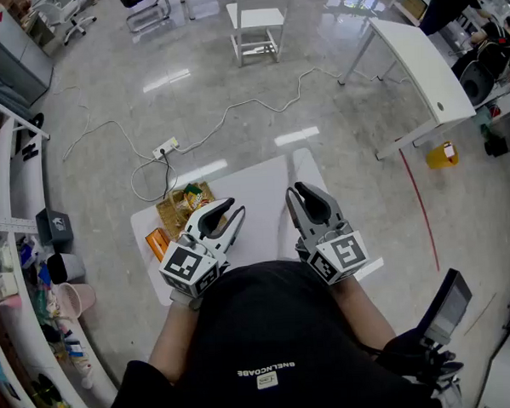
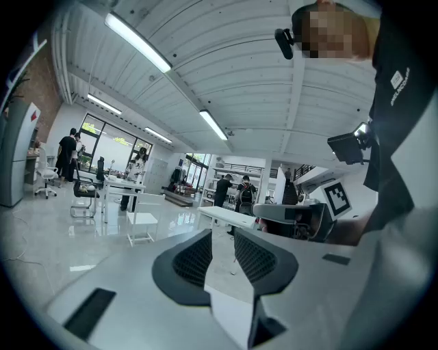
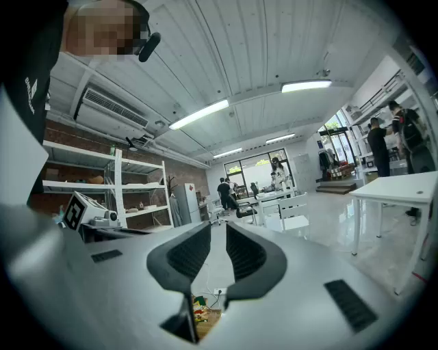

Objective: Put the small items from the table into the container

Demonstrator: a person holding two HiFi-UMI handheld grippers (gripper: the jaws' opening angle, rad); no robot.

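Observation:
A small white table (image 1: 267, 185) stands in front of me in the head view. At its left end lies a shallow wooden container (image 1: 172, 213) with colourful packets in it, and an orange item (image 1: 157, 243) rests beside it near the front left corner. My left gripper (image 1: 227, 216) hovers just right of the container, its jaws a little apart and empty (image 2: 223, 249). My right gripper (image 1: 304, 196) hangs over the table's right half, its jaws a narrow gap apart with nothing between them (image 3: 218, 247). Both point out level over the table. The container (image 3: 205, 316) shows low under the right jaws.
A power strip (image 1: 165, 148) with looping cables lies on the floor beyond the table. Farther back stands a white chair (image 1: 256, 20), and a long white desk (image 1: 422, 62) stands at the right. Cluttered white shelves (image 1: 20, 279) line the left side. People stand far off in the room.

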